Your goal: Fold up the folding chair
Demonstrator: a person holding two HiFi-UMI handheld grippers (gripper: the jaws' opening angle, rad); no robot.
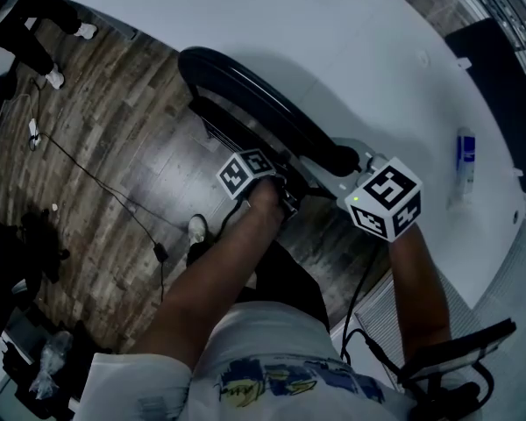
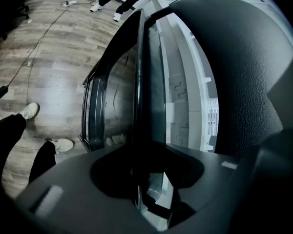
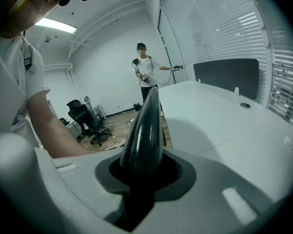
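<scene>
Folding chair [image 1: 245, 90]: stood beside the white surface [image 1: 245, 7], top edge running far-left to near-right. Right gripper [image 3: 139, 174]: fingers pinched that rounded edge at its near end. Left gripper [image 2: 146, 174]: just left, fingers spread loosely about a thin panel edge.

One folding chair [image 1: 245, 86], two grippers, left gripper [image 2: 142, 179] and right gripper [image 3: 136, 179], one white table [image 1: 245, 16], one office chair [image 3: 88, 121], one bystander [image 3: 146, 74].

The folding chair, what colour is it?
Shiny black. The folding chair shows best in the head view, against the white table.
</scene>
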